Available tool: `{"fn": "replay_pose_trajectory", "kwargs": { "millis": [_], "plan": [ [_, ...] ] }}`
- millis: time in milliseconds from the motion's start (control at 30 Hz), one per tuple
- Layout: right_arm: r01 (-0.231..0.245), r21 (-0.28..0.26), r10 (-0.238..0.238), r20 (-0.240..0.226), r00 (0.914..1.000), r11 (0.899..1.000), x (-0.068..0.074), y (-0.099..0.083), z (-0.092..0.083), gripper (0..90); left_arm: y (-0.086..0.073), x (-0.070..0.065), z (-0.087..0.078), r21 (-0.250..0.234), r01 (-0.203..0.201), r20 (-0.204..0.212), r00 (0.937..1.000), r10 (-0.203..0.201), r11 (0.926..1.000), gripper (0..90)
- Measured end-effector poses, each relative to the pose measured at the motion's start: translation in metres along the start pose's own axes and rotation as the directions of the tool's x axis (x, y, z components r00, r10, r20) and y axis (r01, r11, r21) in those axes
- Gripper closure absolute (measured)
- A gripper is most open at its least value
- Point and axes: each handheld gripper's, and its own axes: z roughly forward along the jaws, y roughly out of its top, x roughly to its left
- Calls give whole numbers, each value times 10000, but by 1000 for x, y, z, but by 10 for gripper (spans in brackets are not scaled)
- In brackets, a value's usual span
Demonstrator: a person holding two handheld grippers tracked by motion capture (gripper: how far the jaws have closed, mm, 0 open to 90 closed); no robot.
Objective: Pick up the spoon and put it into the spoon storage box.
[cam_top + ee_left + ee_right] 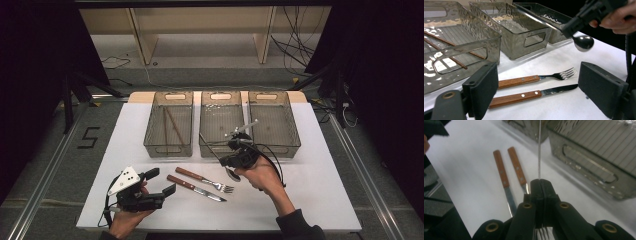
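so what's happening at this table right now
A person is sorting cutlery into three clear bins at the back of a white table. The right gripper is shut on a spoon, held in the air just in front of the middle and right bins, handle pointing toward them. The left gripper rests open near the table's front left, holding nothing. A fork and a knife with wooden handles lie side by side on the table. Chopsticks are already in the left bin.
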Motion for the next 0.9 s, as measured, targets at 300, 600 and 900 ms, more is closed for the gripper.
{"fn": "replay_pose_trajectory", "kwargs": {
  "millis": [300,600,900],
  "plan": [
    [-472,-552,477,70,9988,9974,-14,21,-4,900,0,0,0,-35,11,26,10000,-11,10000,160],
    [-1008,-1011,1018,50,9948,9898,-32,35,-7,900,0,0,0,-31,20,46,10000,-20,10000,160],
    [-1691,-1502,1721,66,9851,9741,-54,58,-9,900,1,0,0,-56,57,75,10000,-57,10000,160]
  ]
}}
